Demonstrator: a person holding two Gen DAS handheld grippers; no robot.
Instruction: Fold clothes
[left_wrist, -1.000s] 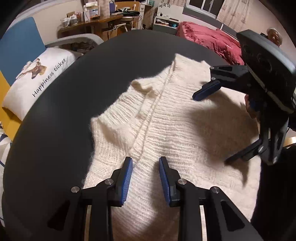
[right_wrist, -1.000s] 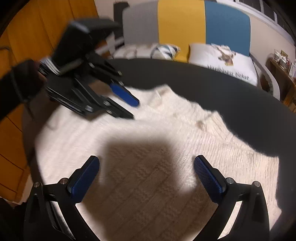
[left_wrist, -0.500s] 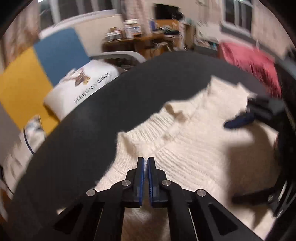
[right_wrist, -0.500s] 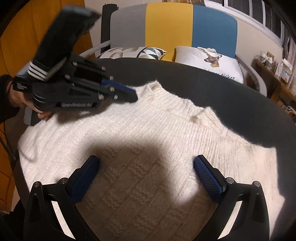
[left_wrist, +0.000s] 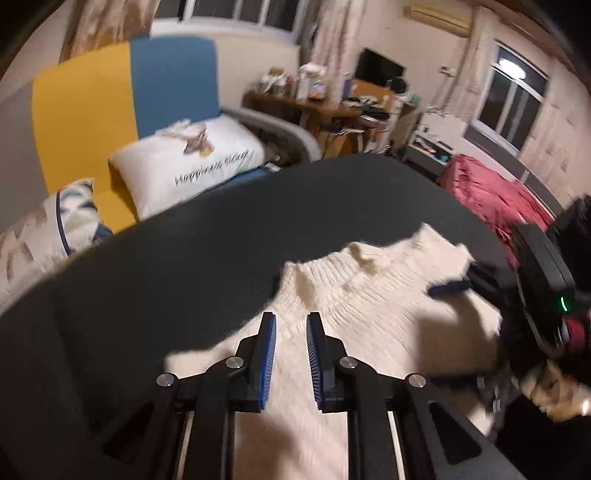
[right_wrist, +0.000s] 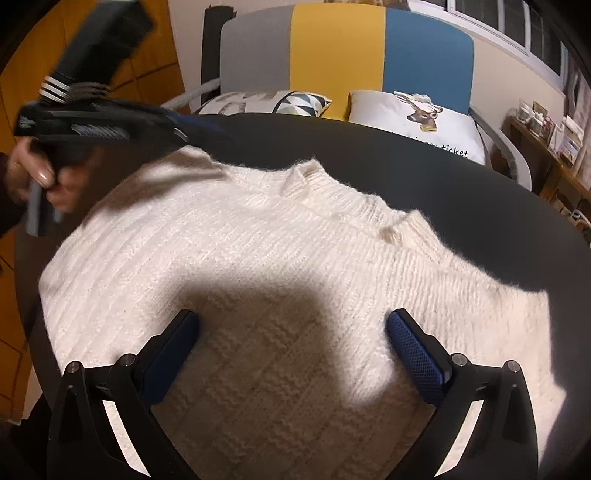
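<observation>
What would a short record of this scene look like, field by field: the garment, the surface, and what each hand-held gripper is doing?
garment: cream knit sweater, spread flat, collar toward the sofa
surface: dark round table
left hand-held gripper: fingers a little apart, nothing between them, above the sweater's shoulder
right hand-held gripper: fingers wide apart, empty, over the sweater's body
fold state: no fold visible yet
background: sofa with a white deer-print pillow

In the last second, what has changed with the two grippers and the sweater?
The left gripper shut on the sweater, then opened again, letting go. A fold by the collar was flattened. The right gripper stayed wide open above the sweater, which still lies on the table.
</observation>
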